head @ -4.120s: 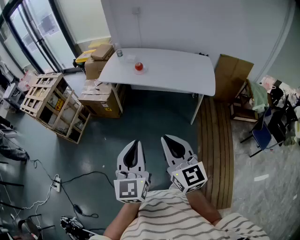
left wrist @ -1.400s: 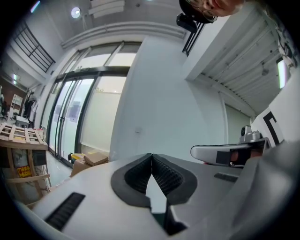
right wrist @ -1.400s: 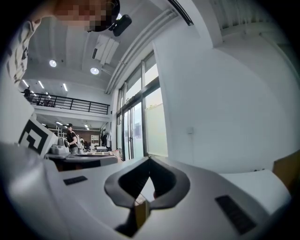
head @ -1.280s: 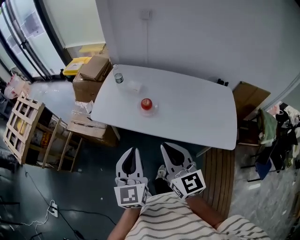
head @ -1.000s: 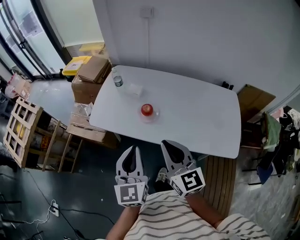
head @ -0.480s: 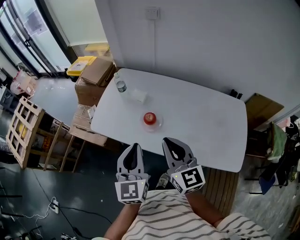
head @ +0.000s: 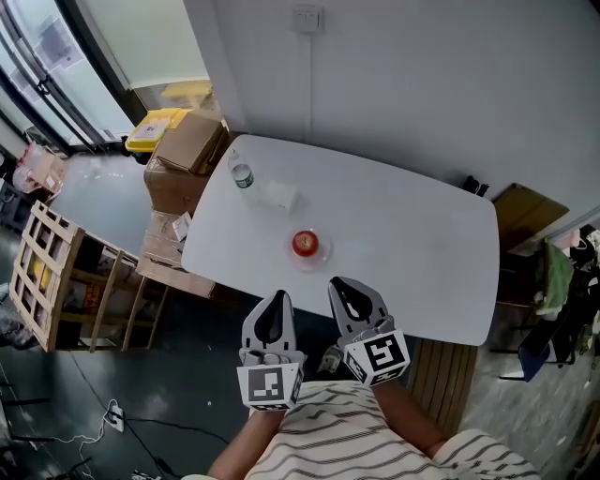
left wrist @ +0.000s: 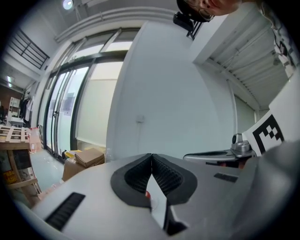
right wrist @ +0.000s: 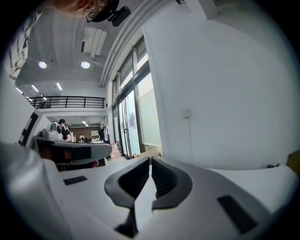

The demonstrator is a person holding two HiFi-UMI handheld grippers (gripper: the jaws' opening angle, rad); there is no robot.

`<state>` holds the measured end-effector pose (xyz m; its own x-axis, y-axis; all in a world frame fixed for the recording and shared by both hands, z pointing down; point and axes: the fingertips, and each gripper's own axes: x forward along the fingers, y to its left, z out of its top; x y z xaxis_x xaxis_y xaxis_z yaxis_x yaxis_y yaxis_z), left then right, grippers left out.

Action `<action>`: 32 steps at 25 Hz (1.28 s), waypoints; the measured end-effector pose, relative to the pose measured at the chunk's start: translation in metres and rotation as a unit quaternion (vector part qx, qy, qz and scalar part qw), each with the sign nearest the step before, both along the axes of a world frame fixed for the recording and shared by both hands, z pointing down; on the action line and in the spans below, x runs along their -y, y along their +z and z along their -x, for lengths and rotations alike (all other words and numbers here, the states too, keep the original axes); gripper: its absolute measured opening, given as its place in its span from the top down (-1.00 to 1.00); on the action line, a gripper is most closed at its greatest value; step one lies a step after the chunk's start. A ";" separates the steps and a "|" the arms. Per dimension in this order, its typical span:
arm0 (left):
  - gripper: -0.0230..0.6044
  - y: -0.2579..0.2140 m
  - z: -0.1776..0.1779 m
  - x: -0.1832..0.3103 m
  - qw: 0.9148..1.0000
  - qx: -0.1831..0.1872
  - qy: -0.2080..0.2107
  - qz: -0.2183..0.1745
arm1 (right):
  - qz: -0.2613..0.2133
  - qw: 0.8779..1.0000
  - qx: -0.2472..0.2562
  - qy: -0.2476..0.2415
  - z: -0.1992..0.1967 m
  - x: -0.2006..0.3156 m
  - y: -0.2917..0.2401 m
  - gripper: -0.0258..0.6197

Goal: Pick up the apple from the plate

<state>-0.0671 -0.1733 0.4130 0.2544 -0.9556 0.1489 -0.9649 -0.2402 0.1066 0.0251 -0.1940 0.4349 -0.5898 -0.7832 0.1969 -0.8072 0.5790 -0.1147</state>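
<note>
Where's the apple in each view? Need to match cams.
Head view: apple on the white table, near frame centre.
Left gripper view: red sliver low between the shut jaws, likely the apple.
Right gripper view: not in it.
Shared landmark: the wall plate on the white wall.

Holding the left gripper (head: pixel 274 298) and the right gripper (head: pixel 345 285) side by side, just apart, pointed forward and about level. Clamping both pairs of jaws fully together at the tips, with nothing between them. Turning each marker cube (head: pixel 270 386) up toward the head, forearms (head: pixel 405 418) tucked in close below.
</note>
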 end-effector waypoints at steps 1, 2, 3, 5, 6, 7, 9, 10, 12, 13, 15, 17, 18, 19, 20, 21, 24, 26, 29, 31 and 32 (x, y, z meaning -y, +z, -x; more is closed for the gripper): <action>0.91 0.002 0.000 0.003 1.000 0.000 0.004 0.002 | 0.003 1.000 0.000 0.002 0.001 0.004 0.004 0.88; 0.91 0.003 0.000 0.006 1.000 0.001 0.007 0.005 | 0.006 1.000 -0.001 0.004 0.002 0.008 0.009 0.88; 0.91 0.005 0.000 0.008 1.000 0.001 0.010 0.009 | 0.010 1.000 -0.001 0.005 0.004 0.012 0.014 0.88; 0.91 0.011 0.001 0.011 1.000 -0.001 0.013 0.017 | 0.020 1.000 -0.005 0.005 0.007 0.017 0.026 0.88; 0.91 0.015 0.002 0.011 1.000 -0.003 0.013 0.022 | 0.024 1.000 -0.008 0.005 0.008 0.019 0.033 0.88; 0.91 0.018 0.003 0.011 1.000 -0.005 0.014 0.026 | 0.028 1.000 -0.011 0.006 0.009 0.021 0.039 0.88; 0.91 0.026 0.005 0.011 0.999 -0.007 0.017 0.034 | 0.036 0.999 -0.016 0.008 0.010 0.026 0.052 0.87; 0.91 0.029 0.006 0.011 0.999 -0.008 0.018 0.037 | 0.041 0.999 -0.020 0.008 0.011 0.029 0.058 0.86; 0.91 0.034 0.009 0.011 0.999 -0.009 0.017 0.042 | 0.052 0.998 -0.029 0.006 0.011 0.033 0.073 0.71; 0.91 0.037 0.010 0.010 0.999 -0.009 0.017 0.043 | 0.056 0.998 -0.033 0.006 0.010 0.036 0.079 0.70; 0.91 0.043 0.012 0.009 0.999 -0.009 0.015 0.048 | 0.061 0.997 -0.041 0.006 0.009 0.040 0.091 0.65; 0.91 0.046 0.014 0.009 0.998 -0.008 0.012 0.055 | 0.066 0.997 -0.048 0.004 0.010 0.046 0.104 0.56; 0.91 0.048 0.016 0.010 0.998 -0.008 0.011 0.058 | 0.071 0.996 -0.050 0.003 0.011 0.049 0.110 0.51; 0.91 0.049 0.017 0.009 0.998 -0.007 0.010 0.060 | 0.075 0.996 -0.052 0.002 0.011 0.052 0.117 0.47; 0.91 0.051 0.018 0.009 0.998 -0.008 0.010 0.061 | 0.078 0.996 -0.053 0.003 0.012 0.055 0.123 0.44; 0.91 0.053 0.020 0.008 0.998 -0.008 0.010 0.062 | 0.079 0.995 -0.055 0.003 0.013 0.058 0.128 0.43; 0.91 0.059 0.025 0.005 0.998 -0.010 0.009 0.068 | 0.078 0.995 -0.067 -0.003 0.019 0.064 0.143 0.33; 0.91 0.061 0.027 0.005 0.997 -0.012 0.008 0.072 | 0.080 0.994 -0.074 -0.010 0.023 0.068 0.155 0.28; 0.91 0.062 0.031 0.003 0.997 -0.014 0.009 0.073 | 0.095 0.991 -0.090 -0.016 0.029 0.076 0.176 0.21; 0.91 0.062 0.032 0.002 0.997 -0.014 0.007 0.075 | 0.101 0.990 -0.099 -0.015 0.029 0.082 0.187 0.19; 0.91 0.063 0.033 0.002 0.997 -0.014 0.005 0.076 | 0.102 0.989 -0.102 -0.014 0.029 0.086 0.192 0.16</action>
<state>-0.1003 -0.1753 0.4760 0.2700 -0.9201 0.2838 -0.9587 -0.2293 0.1685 -0.0039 -0.2798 0.6270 -0.5426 -0.6982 0.4670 -0.8094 0.5833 -0.0684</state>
